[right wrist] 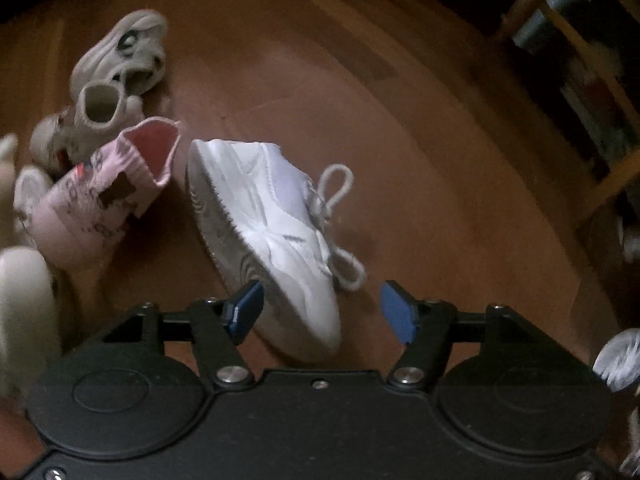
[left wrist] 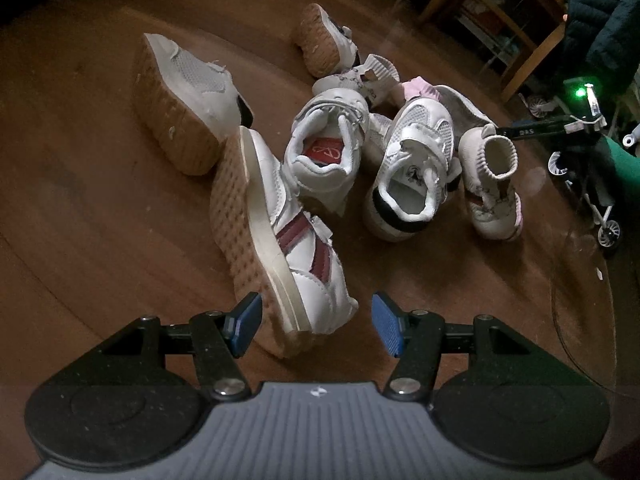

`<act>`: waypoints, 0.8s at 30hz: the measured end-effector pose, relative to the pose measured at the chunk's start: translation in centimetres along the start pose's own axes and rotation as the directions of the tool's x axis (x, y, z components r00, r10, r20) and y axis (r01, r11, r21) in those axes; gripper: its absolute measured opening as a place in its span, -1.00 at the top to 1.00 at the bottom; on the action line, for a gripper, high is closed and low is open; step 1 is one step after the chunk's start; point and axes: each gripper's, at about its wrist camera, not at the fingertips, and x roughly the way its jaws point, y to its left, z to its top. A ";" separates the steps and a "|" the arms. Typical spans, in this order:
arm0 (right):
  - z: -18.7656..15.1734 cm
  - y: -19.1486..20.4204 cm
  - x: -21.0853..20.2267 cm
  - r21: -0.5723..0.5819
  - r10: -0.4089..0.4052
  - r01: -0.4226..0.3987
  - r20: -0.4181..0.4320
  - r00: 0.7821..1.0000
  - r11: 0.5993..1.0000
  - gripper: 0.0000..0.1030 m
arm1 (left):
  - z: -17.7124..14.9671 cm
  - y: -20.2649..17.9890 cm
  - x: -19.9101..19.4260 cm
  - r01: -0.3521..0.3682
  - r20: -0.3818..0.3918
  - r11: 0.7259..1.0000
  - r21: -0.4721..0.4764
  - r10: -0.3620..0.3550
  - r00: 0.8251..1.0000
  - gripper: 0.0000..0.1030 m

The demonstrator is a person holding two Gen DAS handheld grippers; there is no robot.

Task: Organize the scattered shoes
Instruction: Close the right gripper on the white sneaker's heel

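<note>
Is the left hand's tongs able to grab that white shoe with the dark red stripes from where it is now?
Probably yes. The left tongs stand open with the striped shoe lying on its side, its toe end already between the pads. Nothing blocks the way; the other shoes lie farther back.

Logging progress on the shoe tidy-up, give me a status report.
Left gripper open around maroon-striped sneaker, lying on its side. Right gripper open around white lace-up sneaker, not clamped. Pink bootie close beside it.
</note>
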 end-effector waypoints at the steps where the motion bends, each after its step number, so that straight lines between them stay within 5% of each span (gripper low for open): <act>1: 0.0 0.2 0.0 -0.015 0.014 -0.014 0.008 1.000 1.000 -0.01 | 0.0 0.0 0.0 -0.001 0.000 1.000 0.000 0.001 1.000 -0.16; 9: -1.4 3.2 -3.2 -0.153 0.083 -0.068 0.094 0.992 0.986 0.07 | 0.1 0.8 0.2 -0.006 -0.009 1.000 -0.021 0.006 1.000 -0.15; 11: -2.1 3.3 -4.4 -0.144 0.208 -0.195 0.082 0.975 0.970 -0.05 | 0.1 0.9 0.2 -0.005 -0.009 1.000 -0.022 0.005 1.000 -0.16; 14: -2.7 3.7 -5.3 -0.163 0.374 -0.371 -0.012 0.927 0.914 0.11 | 0.1 1.1 0.2 -0.004 -0.009 1.000 -0.027 0.004 1.000 -0.16; 16: -2.8 3.3 -5.7 -0.152 0.378 -0.376 -0.016 0.926 0.914 0.11 | 0.1 1.2 0.1 -0.005 -0.004 0.999 -0.033 0.005 1.000 -0.16; 21: -1.3 -1.3 -6.6 0.053 0.355 -0.360 0.086 0.931 0.932 0.10 | 0.0 1.5 0.0 -0.008 -0.007 0.999 -0.033 0.008 1.000 -0.16; 24: -0.4 -4.1 -5.6 0.233 0.328 -0.345 0.108 0.938 0.909 0.10 | -0.1 1.5 0.2 -0.010 -0.013 0.999 -0.034 0.010 1.000 -0.16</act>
